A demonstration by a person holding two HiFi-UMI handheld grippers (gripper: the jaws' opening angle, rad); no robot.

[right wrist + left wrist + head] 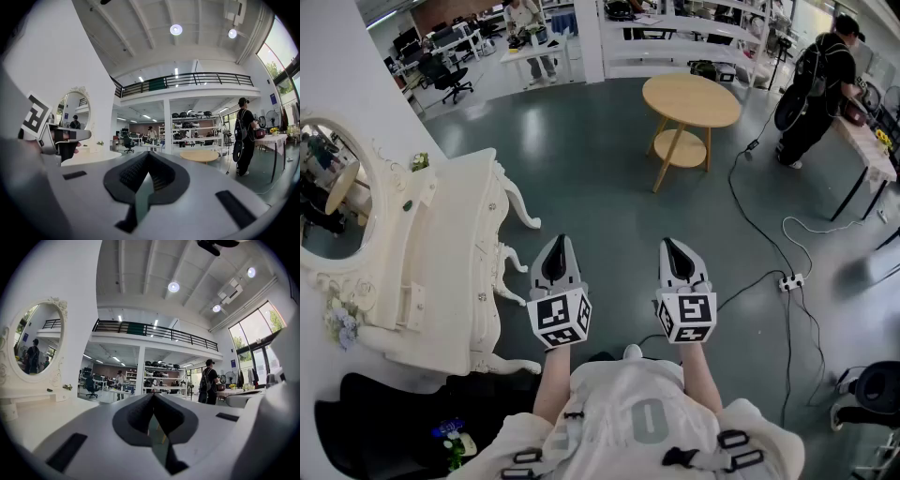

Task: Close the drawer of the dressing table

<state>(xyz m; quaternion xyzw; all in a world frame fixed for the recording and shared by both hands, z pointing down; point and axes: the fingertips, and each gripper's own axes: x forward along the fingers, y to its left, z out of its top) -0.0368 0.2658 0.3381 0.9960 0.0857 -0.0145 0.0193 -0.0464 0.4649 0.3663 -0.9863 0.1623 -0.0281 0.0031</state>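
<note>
The cream dressing table (450, 244) with an oval mirror (333, 192) stands against the wall at the left in the head view. Its drawer front (490, 258) with small knobs faces right and looks flush with the frame. My left gripper (558, 248) hangs level over the floor just right of that front, not touching it, shut and empty. My right gripper (675, 249) is held beside it further right, also shut on nothing. In the left gripper view the shut left gripper (153, 397) points past the mirror (35, 345). The right gripper (149, 157) shows its pads meeting.
A round wooden table (691, 100) stands ahead on the grey floor. Black cables and a power strip (790, 281) trail at the right, where a person (816, 84) stands at a bench. A black bag (384, 422) lies at the dressing table's near end.
</note>
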